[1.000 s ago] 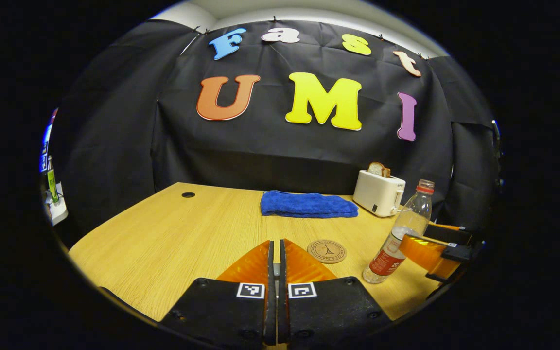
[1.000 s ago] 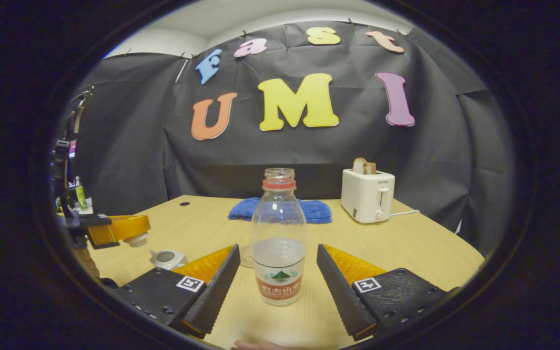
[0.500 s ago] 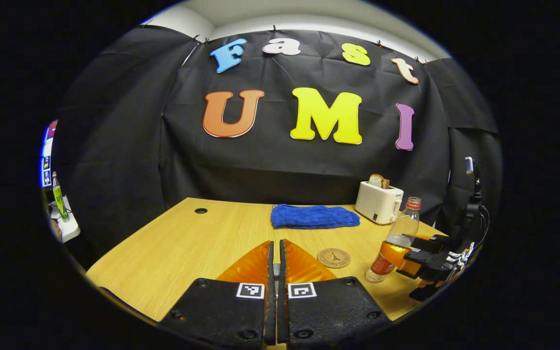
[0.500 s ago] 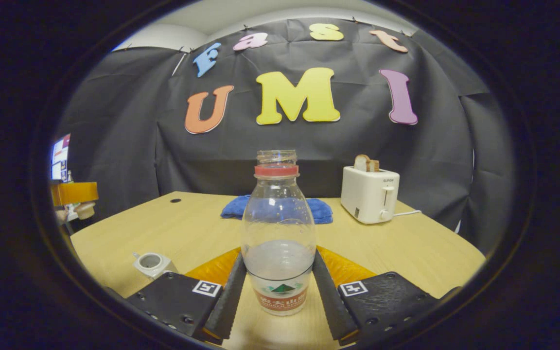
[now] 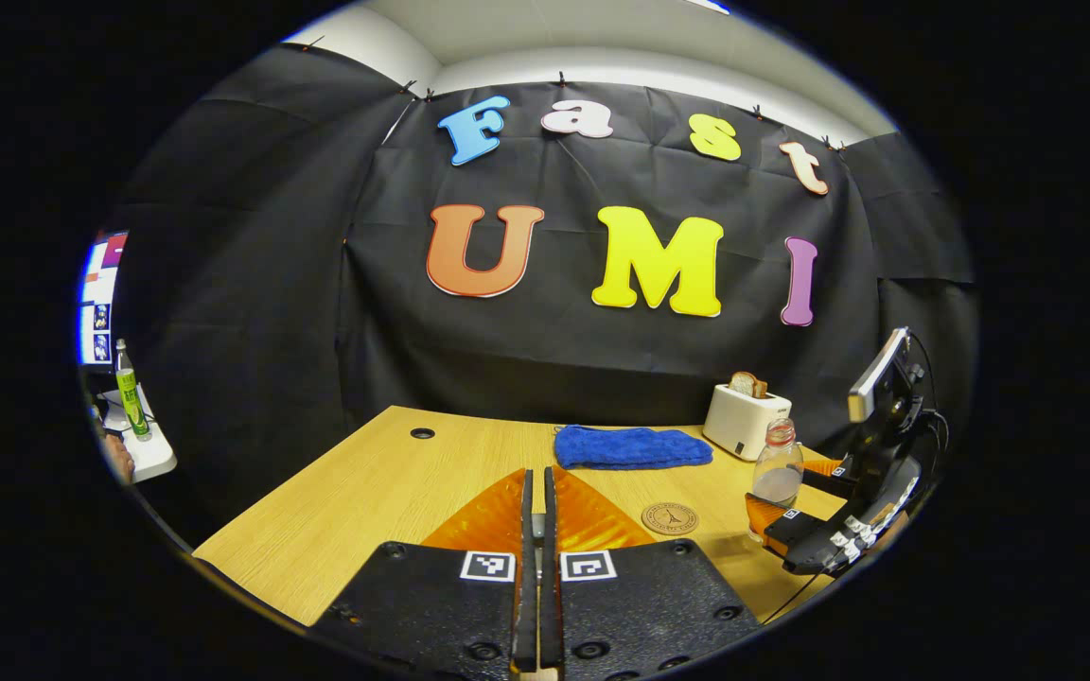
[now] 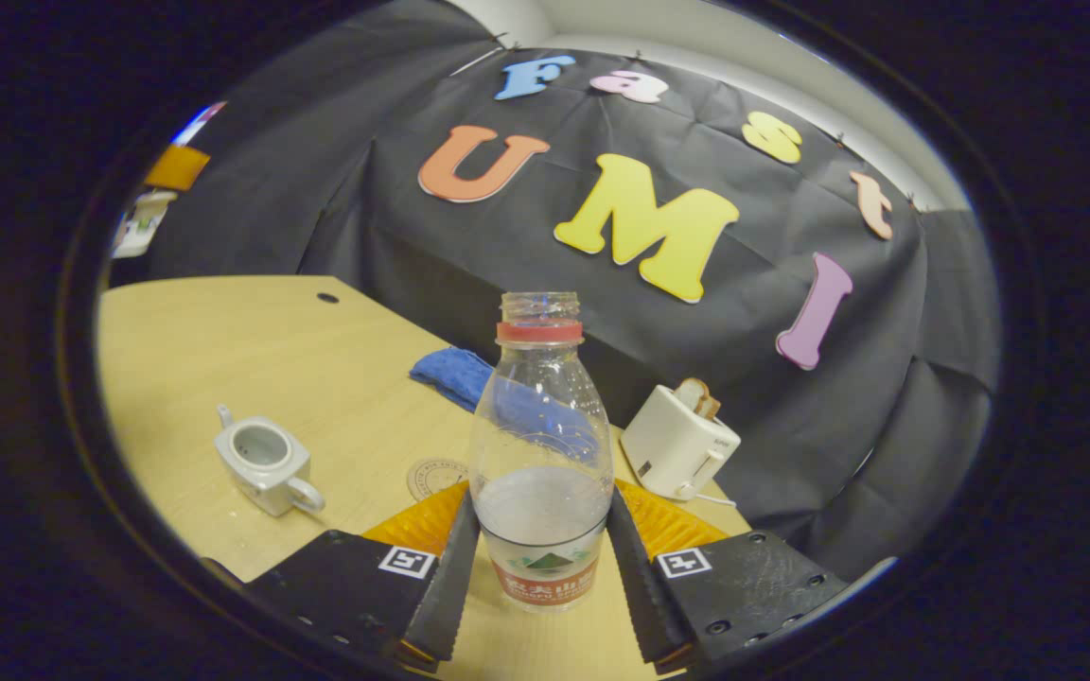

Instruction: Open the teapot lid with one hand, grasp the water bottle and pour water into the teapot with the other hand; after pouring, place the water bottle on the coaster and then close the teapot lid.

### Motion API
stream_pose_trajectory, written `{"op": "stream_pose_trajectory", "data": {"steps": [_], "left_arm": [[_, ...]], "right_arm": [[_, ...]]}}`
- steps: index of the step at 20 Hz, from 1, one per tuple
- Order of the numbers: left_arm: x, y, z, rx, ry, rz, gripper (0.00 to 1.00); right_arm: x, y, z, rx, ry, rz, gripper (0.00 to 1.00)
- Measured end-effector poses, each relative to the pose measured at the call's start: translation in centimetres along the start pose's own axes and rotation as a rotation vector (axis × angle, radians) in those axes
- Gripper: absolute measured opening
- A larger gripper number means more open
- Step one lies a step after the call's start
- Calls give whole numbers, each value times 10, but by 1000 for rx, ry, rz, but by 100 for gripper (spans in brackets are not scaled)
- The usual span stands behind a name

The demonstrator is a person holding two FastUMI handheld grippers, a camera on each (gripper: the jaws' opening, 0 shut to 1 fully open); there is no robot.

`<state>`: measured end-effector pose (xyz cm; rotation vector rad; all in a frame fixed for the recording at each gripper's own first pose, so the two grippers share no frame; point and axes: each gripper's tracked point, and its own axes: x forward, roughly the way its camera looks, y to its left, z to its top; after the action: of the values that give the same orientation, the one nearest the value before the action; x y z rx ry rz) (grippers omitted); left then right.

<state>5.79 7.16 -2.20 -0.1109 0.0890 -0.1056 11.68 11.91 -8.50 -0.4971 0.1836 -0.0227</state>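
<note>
Clear ribbed water bottle (image 6: 542,454), squarish teapot (image 6: 264,465)

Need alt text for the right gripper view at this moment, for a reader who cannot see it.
The right claw grips an uncapped, part-filled water bottle by its lower body, the scene tilted. On the wooden table beyond sit a lidless grey teapot at left, a round coaster, a blue towel and a white toaster.

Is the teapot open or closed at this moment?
Open: the teapot has no lid on it, and its round opening shows, hollow.
</note>
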Motion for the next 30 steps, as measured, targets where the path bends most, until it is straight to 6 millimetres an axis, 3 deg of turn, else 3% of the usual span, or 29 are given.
{"op": "stream_pose_trajectory", "data": {"steps": [2, 5, 18, 26, 30], "left_arm": [[0, 1, 3, 10, -11, -2, 4], [-2, 2, 5, 11, -14, 0, 4], [0, 12, -3, 43, 12, 21, 4], [1, 10, -8, 62, 33, 13, 4], [1, 11, -10, 64, 45, 14, 4]], "right_arm": [[1, -3, 5, -131, -19, -74, 70], [3, 11, 9, -283, -38, -99, 70], [0, 45, -9, -759, -67, -159, 70], [0, 50, 9, -982, -141, -245, 71], [1, 51, 9, -1071, -147, -267, 71]]}}
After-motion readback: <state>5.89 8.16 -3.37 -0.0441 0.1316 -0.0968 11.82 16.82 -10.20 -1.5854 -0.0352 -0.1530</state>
